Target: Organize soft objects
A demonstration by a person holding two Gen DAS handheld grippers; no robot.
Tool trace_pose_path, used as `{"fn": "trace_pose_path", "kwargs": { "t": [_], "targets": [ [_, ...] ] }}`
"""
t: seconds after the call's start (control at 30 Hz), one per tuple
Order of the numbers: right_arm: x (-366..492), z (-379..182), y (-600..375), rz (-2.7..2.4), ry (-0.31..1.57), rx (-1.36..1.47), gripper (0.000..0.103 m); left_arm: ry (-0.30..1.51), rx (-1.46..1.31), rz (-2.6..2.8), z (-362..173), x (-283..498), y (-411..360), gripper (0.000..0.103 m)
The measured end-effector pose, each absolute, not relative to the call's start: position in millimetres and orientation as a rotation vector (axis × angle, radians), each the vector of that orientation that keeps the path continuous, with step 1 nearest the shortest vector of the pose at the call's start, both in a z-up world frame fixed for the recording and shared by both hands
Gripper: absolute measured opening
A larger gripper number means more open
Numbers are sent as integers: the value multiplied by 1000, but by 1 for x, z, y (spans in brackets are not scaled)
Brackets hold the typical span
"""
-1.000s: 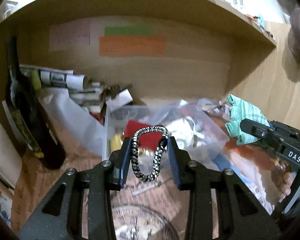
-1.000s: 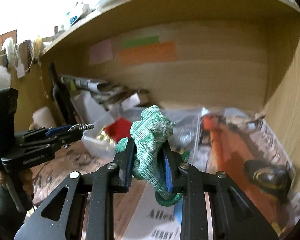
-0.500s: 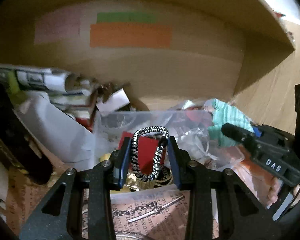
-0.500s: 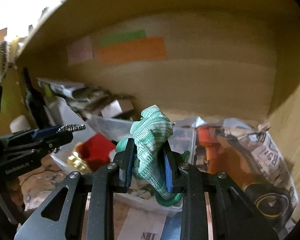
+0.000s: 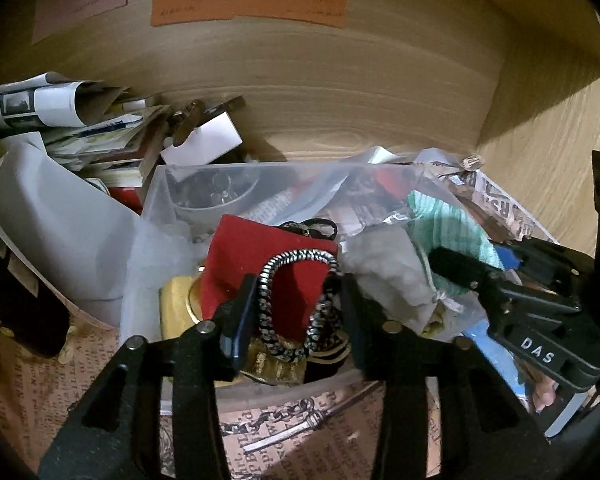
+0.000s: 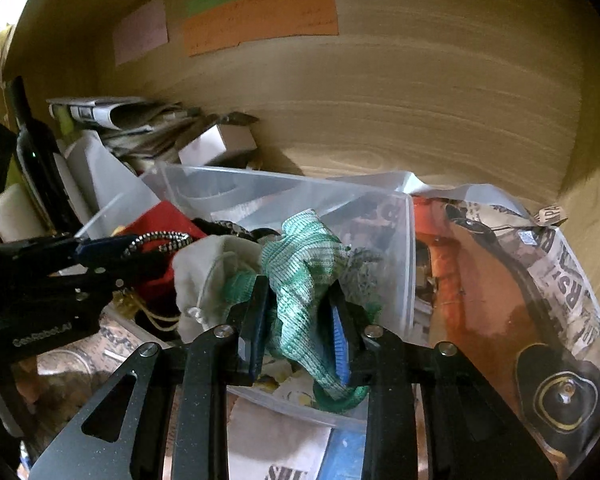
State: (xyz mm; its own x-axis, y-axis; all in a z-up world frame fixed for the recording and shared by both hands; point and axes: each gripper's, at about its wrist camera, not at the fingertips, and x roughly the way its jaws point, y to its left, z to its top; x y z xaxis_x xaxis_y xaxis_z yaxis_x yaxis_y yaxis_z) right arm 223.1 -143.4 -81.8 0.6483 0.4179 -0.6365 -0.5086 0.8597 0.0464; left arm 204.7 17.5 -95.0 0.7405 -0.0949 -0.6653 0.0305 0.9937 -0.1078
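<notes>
Wooden shelf walls (image 6: 420,120) frame a clear plastic bin (image 6: 284,188) of clutter. Left claw (image 5: 296,304) grips a black-and-white cord loop (image 5: 296,280) above the bin – right claw (image 6: 300,320) clamps a green knit cloth (image 6: 304,264) over it.

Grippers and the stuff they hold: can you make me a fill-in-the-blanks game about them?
1. The left gripper holds a black-and-white braided ____.
2. The right gripper is shut on a ____ glove.
3. Both grippers hover over a clear plastic ____.
4. The biggest paper note on the back wall is ____.

Missing words: loop; green; bin; orange
</notes>
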Motion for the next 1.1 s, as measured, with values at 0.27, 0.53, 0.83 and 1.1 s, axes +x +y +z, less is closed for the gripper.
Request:
{"fn": "trace_pose_path", "kwargs": {
  "t": [0.27, 0.53, 0.83, 1.1],
  "targets": [
    [211, -70, -145, 492, 640, -182, 55, 658, -97, -62, -73, 179, 21, 57],
    [174, -29, -158, 498, 503, -163, 61, 490, -92, -38, -28, 132, 21, 58],
    [121, 19, -171, 549, 338, -97, 65, 329, -55, -27, 8, 74, 11, 72],
    [85, 33, -177, 565, 250, -68, 82, 251, -40, -12, 18, 40, 2, 93]
  ]
}}
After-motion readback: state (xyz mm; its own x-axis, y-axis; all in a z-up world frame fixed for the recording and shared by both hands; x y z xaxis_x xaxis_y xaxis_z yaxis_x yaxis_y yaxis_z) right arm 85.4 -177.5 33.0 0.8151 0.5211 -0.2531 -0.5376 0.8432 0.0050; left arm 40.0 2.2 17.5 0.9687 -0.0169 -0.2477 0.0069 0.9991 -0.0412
